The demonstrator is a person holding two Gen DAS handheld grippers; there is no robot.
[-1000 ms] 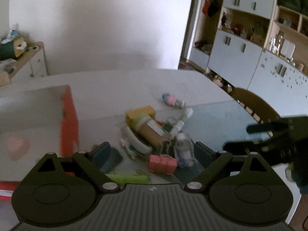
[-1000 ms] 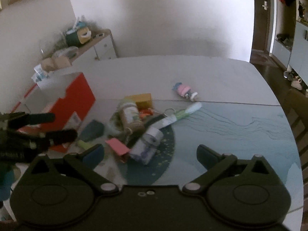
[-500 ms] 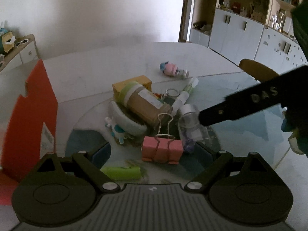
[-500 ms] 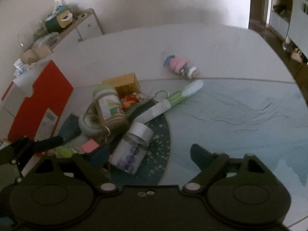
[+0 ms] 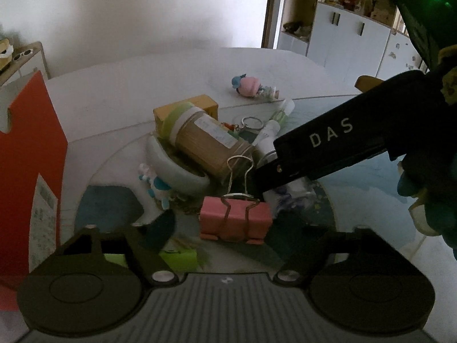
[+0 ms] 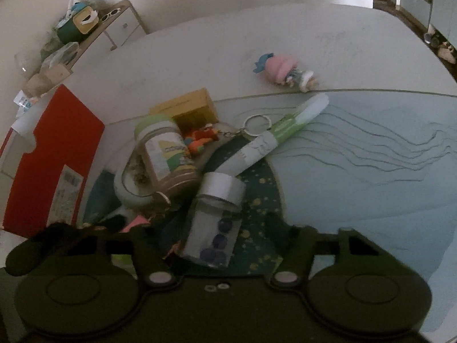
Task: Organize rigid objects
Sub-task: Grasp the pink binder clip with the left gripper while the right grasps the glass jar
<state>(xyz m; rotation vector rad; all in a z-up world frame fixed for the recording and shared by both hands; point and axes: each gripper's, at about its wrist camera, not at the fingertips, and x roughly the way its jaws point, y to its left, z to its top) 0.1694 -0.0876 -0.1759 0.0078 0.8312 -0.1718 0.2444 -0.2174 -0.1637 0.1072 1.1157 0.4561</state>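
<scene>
Left gripper (image 5: 225,228): jaws closing around the pink binder clip (image 5: 235,221), not yet pressing.
Right gripper (image 6: 220,243): jaws closing around the clear jar (image 6: 212,228), not gripping.

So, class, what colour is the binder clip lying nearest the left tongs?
Pink, with silver wire handles: the binder clip shows best in the left wrist view.

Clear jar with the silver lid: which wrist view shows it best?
The right wrist view: the clear jar lies whole between that gripper's fingers, silver lid and dark blue pieces inside visible. In the left wrist view the right gripper's finger covers most of the jar.
</scene>
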